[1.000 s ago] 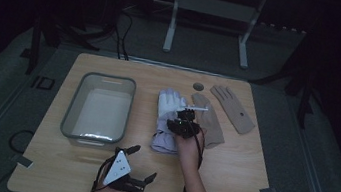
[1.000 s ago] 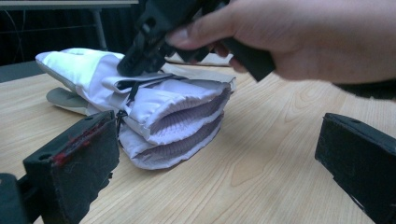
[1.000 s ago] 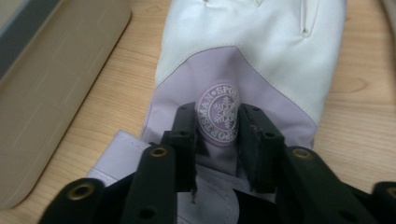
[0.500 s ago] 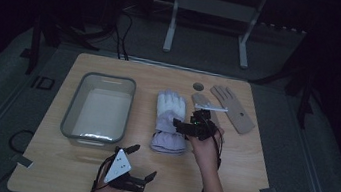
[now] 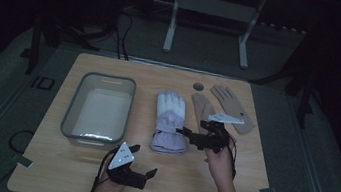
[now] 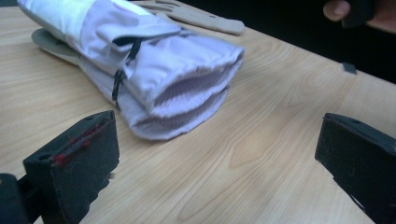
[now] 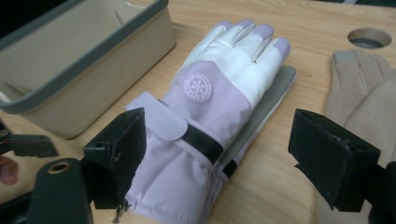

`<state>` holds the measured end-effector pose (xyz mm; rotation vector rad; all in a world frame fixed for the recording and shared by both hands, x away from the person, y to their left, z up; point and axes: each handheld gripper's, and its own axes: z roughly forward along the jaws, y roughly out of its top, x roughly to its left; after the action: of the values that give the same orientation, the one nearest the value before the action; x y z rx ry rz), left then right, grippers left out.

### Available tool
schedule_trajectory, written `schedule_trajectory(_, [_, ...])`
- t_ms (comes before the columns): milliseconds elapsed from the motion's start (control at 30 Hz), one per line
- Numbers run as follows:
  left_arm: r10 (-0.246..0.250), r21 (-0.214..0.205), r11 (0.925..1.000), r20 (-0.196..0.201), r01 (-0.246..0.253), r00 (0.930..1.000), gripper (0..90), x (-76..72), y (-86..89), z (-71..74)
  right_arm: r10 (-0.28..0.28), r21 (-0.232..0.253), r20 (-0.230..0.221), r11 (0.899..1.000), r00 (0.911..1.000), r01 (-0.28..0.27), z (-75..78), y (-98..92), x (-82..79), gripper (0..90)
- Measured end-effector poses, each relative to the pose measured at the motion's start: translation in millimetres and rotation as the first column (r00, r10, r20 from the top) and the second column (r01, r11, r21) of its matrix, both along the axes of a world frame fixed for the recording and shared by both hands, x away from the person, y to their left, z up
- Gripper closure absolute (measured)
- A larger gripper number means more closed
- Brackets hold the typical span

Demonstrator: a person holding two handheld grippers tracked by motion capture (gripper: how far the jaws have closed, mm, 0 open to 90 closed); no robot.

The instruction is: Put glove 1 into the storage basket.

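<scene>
Ski gloves stacked mid-table, both grippers open beside them.

The lilac-and-white ski gloves (image 5: 170, 121) are laid one on the other between the bin (image 5: 99, 109) and the tan gloves (image 5: 229, 109). The right gripper (image 5: 192, 135) is held just beside their cuffs; its jaws have just been opening and are spread with nothing pinched. The left gripper (image 5: 141, 165) is kept near the table's front edge, jaws spread, empty.

Your item: lilac-and-white ski gloves (image 5: 170, 121), a stacked pair lying flat mid-counter, fingers pointing away from you, cuffs toward you.
</scene>
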<state>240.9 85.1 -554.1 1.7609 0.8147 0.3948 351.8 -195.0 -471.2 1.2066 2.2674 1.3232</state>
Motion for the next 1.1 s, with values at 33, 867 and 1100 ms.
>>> schedule_trajectory(33, [-0.012, 0.017, 0.9998, 0.004, 0.011, 0.9999, 0.1, 1.0, -1.8, 6.7, -0.006, 0.015, -0.013, 1.000, 0.9999, 0.006, 3.3, -5.4, -1.4, 18.7])
schedule_trajectory(867, [0.169, 0.261, 0.9563, -0.128, -0.131, 0.9772, 34.7, 69.9, -34.7, 38.1, -0.052, -0.100, -0.165, 0.994, 0.9849, 0.036, -31.9, 33.8, 63.8, 30.2])
schedule_trajectory(1100, [0.218, 0.307, 0.9402, -0.207, -0.148, 0.9537, 24.3, 79.0, -38.0, 16.8, -0.043, -0.175, -0.204, 0.984, 0.9781, 0.007, -54.5, 39.6, 63.8, 32.0])
